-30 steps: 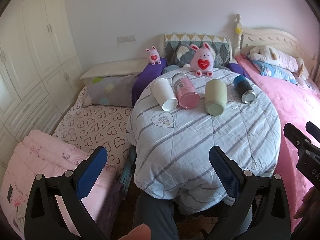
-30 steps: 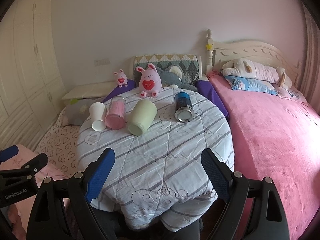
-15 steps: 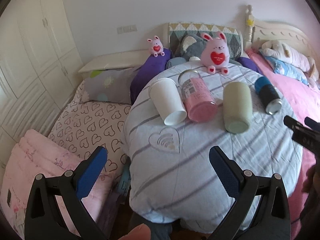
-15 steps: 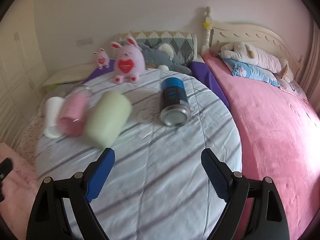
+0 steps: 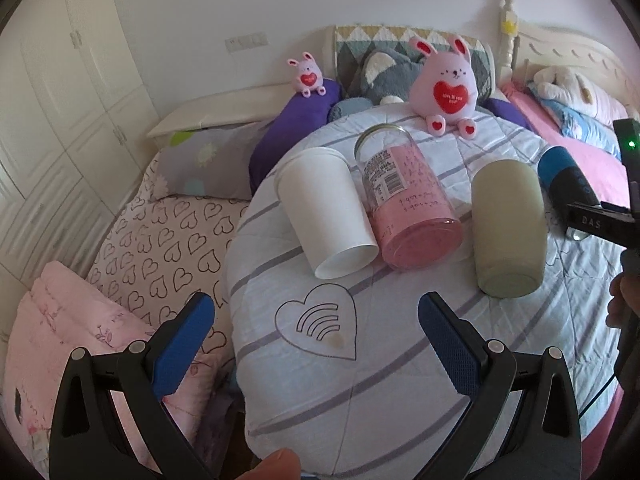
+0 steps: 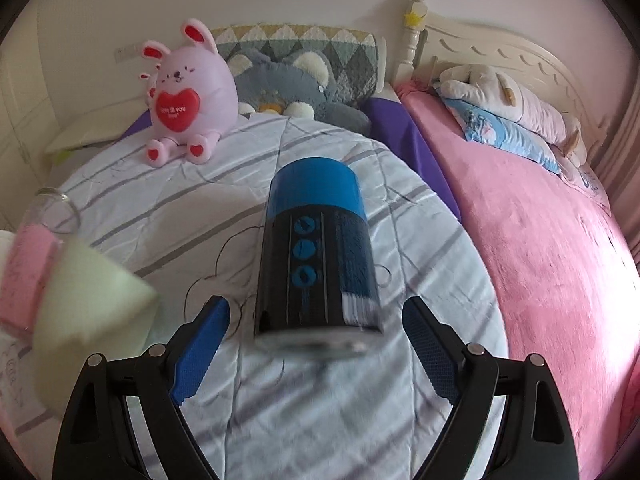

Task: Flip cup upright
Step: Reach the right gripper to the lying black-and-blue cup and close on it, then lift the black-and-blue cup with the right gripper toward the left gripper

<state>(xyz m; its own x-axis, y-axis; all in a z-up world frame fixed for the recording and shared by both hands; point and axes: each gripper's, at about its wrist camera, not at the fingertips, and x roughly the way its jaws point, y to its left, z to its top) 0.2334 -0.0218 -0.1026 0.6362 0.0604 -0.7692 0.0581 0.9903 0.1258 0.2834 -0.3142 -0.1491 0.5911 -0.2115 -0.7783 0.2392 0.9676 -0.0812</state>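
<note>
Right wrist view first: the right gripper [image 6: 316, 340] has its blue-padded jaws spread wide, and the black-and-blue cup [image 6: 318, 254] lies on its side dead centre of the frame, between the two fingers but touching neither. Its blue end points away toward the top of the frame, its near end sits low between the pads and is blurred. It rests on the round table [image 6: 340, 408], draped in a pale blue striped quilt. At the left edge, a pale green cup [image 6: 88, 300] lies on its side, smeared by blur, with the pink jar [image 6: 28, 264] just behind it. A pink bunny plush [image 6: 188, 92] sits at the upper left, at the far edge of the table.

Over to the left wrist view: the left gripper [image 5: 316, 344] hangs with its jaws well apart, nothing between them, low in the frame over the near part of the table [image 5: 400, 400]. Mid-frame, a row of things on their sides: the white paper cup [image 5: 326, 208], touching the pink jar [image 5: 408, 204] beside it, then the pale green cup [image 5: 506, 232] a little apart. The black-and-blue cup [image 5: 560, 176] shows at the right edge, partly hidden behind the right gripper's body. The bunny plush [image 5: 448, 88] sits in the upper middle.
</note>
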